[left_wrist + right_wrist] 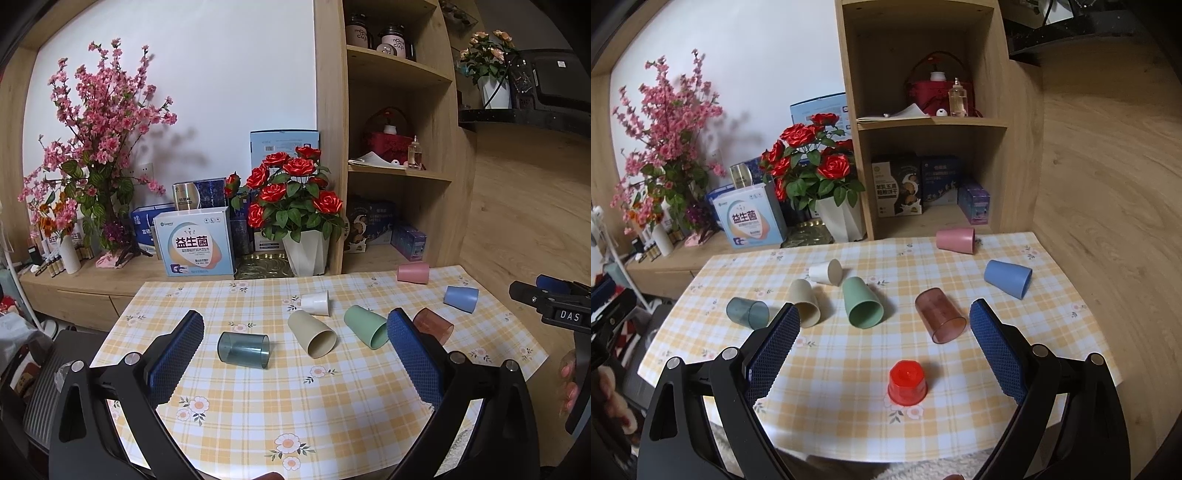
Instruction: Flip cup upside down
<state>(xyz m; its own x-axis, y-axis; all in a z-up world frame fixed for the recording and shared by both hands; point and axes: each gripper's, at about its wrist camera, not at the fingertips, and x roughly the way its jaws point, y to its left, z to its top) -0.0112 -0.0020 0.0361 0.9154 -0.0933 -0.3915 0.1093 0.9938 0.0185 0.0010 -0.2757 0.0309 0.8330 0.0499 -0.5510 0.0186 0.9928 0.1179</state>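
Cups: seven lie on their sides across the middle of the checked counter point(849, 369), all of them looking empty — teal cup point(243, 349), beige cup point(312, 338), white cup point(316, 302), green cup point(365, 330), brown cup point(940, 319), blue cup point(1008, 277), pink cup point(956, 239).
Red cup point(907, 384): lower centre of the right wrist view, already mouth-down.
Left claw point(295, 363): spread wide, holding nothing, low in its frame facing the teal and beige cups.
Right claw point(884, 354): spread wide, empty, with the red cup between its pads.
Step in hand: likely choosing the next fallen cup.
Doing it well: pinch across the wall mid-body, lift clear of neighbours, rotate until the mouth faces down, set it flat.
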